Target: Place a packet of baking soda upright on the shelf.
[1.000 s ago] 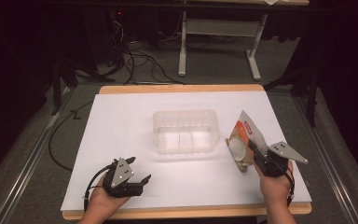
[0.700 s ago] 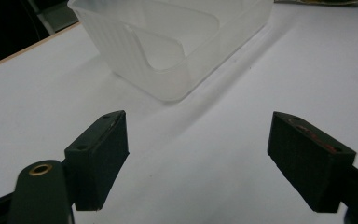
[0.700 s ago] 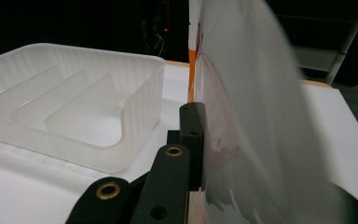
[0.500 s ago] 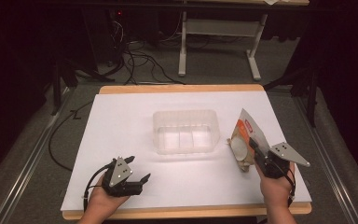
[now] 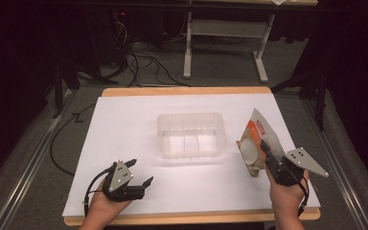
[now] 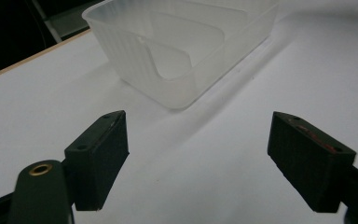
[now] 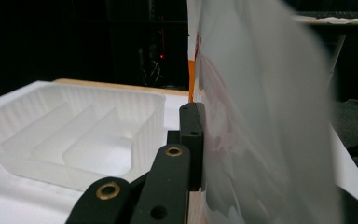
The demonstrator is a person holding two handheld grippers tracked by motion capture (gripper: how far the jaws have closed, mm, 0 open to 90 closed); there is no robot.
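Right gripper (image 5: 263,154): jaws clamped on a packet (image 5: 256,141), held upright just right of the tray (image 5: 190,134).
Left gripper (image 5: 136,176): jaws wide apart, empty, near the table (image 5: 139,110) edge.
Risk: thin film could slip or sag; the packet may catch the tray rim.

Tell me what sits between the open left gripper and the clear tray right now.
Nothing: in the left gripper view, bare white table runs from the left gripper to the clear tray. The high view agrees.
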